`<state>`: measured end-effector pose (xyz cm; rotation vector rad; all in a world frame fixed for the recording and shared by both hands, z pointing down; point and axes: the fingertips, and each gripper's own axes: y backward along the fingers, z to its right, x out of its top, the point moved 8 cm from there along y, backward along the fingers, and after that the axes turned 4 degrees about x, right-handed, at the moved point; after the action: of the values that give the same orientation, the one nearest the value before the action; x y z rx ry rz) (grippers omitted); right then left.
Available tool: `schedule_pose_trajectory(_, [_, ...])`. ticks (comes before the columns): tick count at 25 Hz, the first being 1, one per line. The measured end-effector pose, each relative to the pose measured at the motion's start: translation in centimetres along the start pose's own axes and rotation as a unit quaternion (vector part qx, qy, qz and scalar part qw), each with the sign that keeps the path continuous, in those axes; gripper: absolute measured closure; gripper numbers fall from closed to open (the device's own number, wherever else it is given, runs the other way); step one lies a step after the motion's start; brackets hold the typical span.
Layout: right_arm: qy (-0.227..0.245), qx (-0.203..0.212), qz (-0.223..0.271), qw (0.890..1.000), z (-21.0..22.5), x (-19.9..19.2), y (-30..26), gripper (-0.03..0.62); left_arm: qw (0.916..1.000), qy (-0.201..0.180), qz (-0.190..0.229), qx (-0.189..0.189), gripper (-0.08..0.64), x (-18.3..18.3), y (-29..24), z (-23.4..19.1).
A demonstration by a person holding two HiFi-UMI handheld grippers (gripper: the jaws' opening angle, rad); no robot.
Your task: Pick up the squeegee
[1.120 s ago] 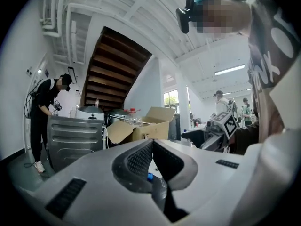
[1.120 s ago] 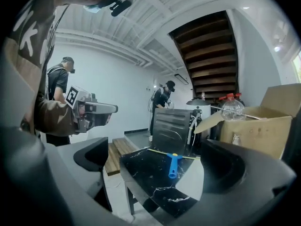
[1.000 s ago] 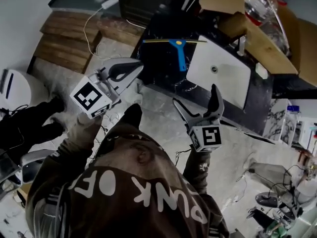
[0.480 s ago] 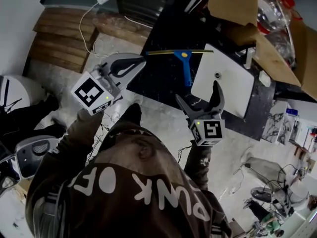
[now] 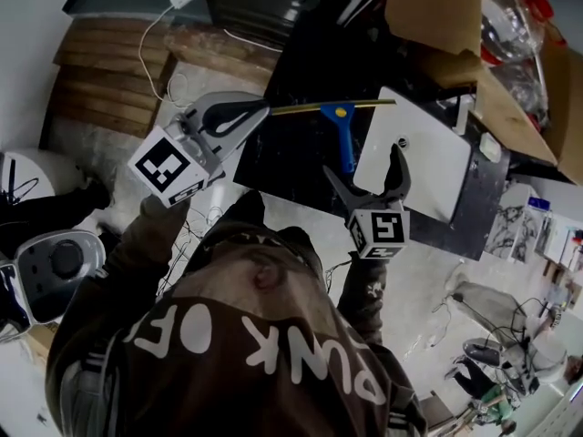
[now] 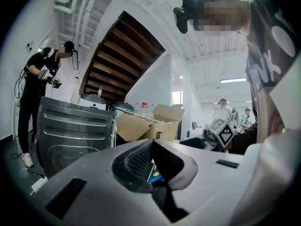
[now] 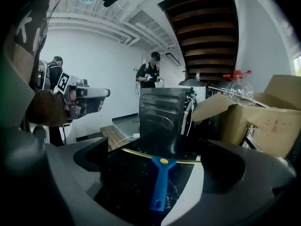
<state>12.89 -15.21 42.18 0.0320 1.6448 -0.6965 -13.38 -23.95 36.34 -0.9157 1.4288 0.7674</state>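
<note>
Squeegee [image 6: 154,175] — mere sliver in left gripper view

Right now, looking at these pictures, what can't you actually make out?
Left gripper view: the blue-handled squeegee with its thin yellow blade is only a sliver behind the shut left tongs.
Head view: the blade's left end is covered by those tongs' tip.
Head view: the brown cardboard box is cut off by the top edge.

Brown hoodie [image 5: 273,371] with white lettering

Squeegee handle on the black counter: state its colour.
Blue handle; right gripper view shows it best.
</note>
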Motion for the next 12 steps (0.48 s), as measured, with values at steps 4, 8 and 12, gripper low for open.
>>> schedule_pose_trajectory(4, [-0.013,-0.005,-0.023,1.000,0.9,-1.5,-1.7,-0.003,1.0000,0.000,-0.005,-0.005,0.555,-0.2,-1.1,-0.5])
schedule_pose_trajectory(8, [-0.014,-0.005,-0.051,0.999,2.1,-3.5,-4.0,-0.003,0.9999,0.001,-0.011,-0.003,0.555,-0.6,-2.3,-0.6])
schedule_pose_trajectory(12, [-0.016,-0.007,-0.076,0.997,3.4,-5.7,-6.5,-0.003,0.9999,0.003,-0.011,0.000,0.555,-0.5,-3.7,-0.2])
